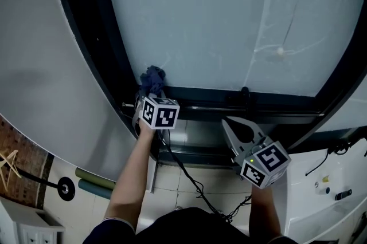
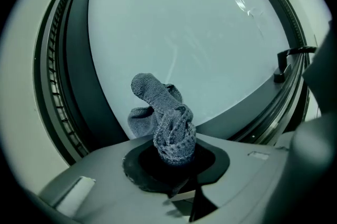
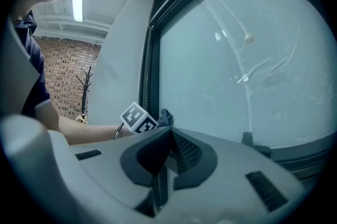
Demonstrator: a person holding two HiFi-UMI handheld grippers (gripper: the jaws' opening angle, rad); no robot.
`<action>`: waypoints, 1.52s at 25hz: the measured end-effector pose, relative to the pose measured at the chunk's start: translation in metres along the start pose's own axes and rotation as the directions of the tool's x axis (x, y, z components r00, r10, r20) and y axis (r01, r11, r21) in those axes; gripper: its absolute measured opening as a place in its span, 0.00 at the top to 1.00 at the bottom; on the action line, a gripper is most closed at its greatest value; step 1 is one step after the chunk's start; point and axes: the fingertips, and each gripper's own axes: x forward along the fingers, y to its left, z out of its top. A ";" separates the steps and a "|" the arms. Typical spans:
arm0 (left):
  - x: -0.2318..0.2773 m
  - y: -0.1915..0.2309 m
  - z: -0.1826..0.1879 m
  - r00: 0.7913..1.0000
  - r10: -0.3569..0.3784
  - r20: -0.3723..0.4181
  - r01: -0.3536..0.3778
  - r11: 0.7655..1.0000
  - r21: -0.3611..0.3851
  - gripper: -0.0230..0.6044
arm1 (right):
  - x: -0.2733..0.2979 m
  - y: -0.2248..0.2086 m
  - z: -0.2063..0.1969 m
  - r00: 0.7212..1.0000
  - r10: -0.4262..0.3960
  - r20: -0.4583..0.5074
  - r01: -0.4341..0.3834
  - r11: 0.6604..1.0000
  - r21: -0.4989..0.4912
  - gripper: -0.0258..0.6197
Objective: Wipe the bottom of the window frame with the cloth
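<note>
Two in play: my left hand-held gripper (image 2: 174, 150) clamps the cloth (image 2: 164, 112) at the window frame's (image 1: 229, 101) bottom-left corner; my right hand-held gripper (image 3: 168, 136) is closed, empty.

The left gripper (image 1: 150, 91) and the right gripper (image 1: 236, 124) are both sporting the same light grey plastic shell, and the right one's showing dark ribbed pads (image 3: 185, 152) inside its jaws. Each is carrying a white cube with black square markers, the left cube (image 1: 159, 112) and the right cube (image 1: 265, 164), and the right cube's glowing with a tiny green light. A thin black cable (image 1: 186, 175) is trailing down from the left gripper. The person's wearing a dark navy short-sleeved top (image 1: 114, 230).
</note>
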 end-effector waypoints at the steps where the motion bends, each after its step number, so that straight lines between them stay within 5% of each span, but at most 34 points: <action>1: -0.001 -0.004 0.001 1.000 -0.008 0.002 0.008 1.000 0.001 0.83 | -0.004 -0.003 -0.001 1.000 -0.007 -0.003 0.007 1.000 0.000 0.96; 10: -0.010 -0.067 0.028 0.988 -0.152 0.032 0.152 0.988 0.002 0.83 | -0.037 -0.026 -0.004 0.998 -0.063 -0.024 0.063 0.998 0.000 0.96; 21: -0.023 -0.152 0.062 0.942 -0.330 0.063 0.330 0.944 0.017 0.83 | -0.079 -0.054 -0.007 0.989 -0.144 -0.043 0.144 0.990 -0.004 0.96; 33: -0.035 -0.219 0.087 0.846 -0.526 0.088 0.530 0.847 -0.035 0.84 | -0.123 -0.070 -0.013 0.960 -0.272 -0.067 0.273 0.962 -0.004 0.96; 38: -0.052 -0.224 0.098 0.787 -0.596 0.157 0.610 0.790 -0.060 0.84 | -0.135 -0.064 -0.004 0.931 -0.358 -0.069 0.356 0.934 -0.038 0.96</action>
